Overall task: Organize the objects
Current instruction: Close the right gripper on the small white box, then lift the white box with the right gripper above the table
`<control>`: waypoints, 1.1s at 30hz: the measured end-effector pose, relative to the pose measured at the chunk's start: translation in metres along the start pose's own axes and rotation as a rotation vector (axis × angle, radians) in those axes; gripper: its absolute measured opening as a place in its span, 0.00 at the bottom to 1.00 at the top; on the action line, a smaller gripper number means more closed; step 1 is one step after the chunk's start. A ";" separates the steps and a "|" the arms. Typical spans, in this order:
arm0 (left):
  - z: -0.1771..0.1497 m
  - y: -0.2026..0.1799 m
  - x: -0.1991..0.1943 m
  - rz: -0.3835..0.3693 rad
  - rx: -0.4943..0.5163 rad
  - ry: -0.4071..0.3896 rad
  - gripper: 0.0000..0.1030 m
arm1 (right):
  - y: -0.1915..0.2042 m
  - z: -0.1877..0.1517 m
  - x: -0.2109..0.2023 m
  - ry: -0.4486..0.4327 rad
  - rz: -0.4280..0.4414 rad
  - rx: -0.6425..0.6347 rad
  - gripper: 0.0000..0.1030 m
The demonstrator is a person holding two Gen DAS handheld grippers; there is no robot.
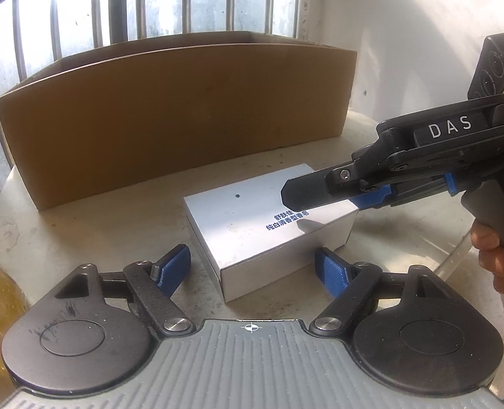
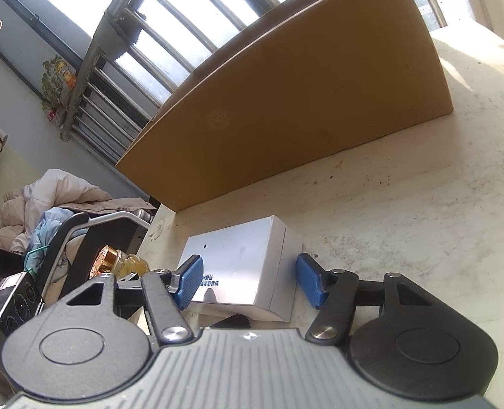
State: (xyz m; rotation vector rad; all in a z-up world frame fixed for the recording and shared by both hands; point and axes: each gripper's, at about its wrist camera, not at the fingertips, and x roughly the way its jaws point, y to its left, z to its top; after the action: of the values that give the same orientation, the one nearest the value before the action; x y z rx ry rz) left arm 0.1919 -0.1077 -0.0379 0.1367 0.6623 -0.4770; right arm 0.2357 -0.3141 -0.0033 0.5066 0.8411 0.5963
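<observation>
Left wrist view shows a small white rectangular carton with blue printed characters [image 1: 269, 225] lying flat on the pale, stained round tabletop [image 1: 81, 238], in front of the long brown open-topped cardboard box [image 1: 177, 116] that stands along the table's far edge by the barred window [image 1: 149, 0].

The left gripper [image 1: 253, 269] straddles the carton's near end. Its jaws are spread, each blue ribbed pad [image 1: 173, 269] standing just beside a side wall and, as far as this view shows, clear of it.

The right gripper [image 2: 248, 281] comes in from the table's right edge, gripped by a person's hand [image 1: 501, 259]. Its jaws are also apart around the carton's other end. In the right wrist view the left pad overlaps the printed top face, and I cannot tell whether it touches.

No earlier view is given, so only the present stance can be judged. The step in hand looks like a two-handed pickup of the carton for the cardboard box.

- Both pairs of pads should meet the carton's opposite side walls squarely and low down, not on the top face.
- Thin card dents easily, so the squeeze should be gentle and even.
- The carton should then rise level and clear the box's tall front wall before it goes down inside.

A yellowish bottle with a gold cap [image 2: 110, 259] near the table's left edge should be avoided.
</observation>
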 end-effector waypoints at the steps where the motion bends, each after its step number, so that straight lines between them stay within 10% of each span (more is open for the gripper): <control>1: 0.000 -0.001 0.001 -0.002 -0.001 0.002 0.76 | 0.001 -0.001 0.000 -0.002 -0.003 -0.004 0.62; 33: 0.007 0.001 -0.002 -0.039 -0.076 0.033 0.84 | 0.010 -0.005 -0.001 -0.002 -0.050 -0.033 0.61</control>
State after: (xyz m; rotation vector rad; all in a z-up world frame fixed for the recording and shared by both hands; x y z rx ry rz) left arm 0.1954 -0.1080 -0.0312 0.0601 0.7151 -0.4869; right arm 0.2284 -0.3067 0.0007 0.4547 0.8385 0.5626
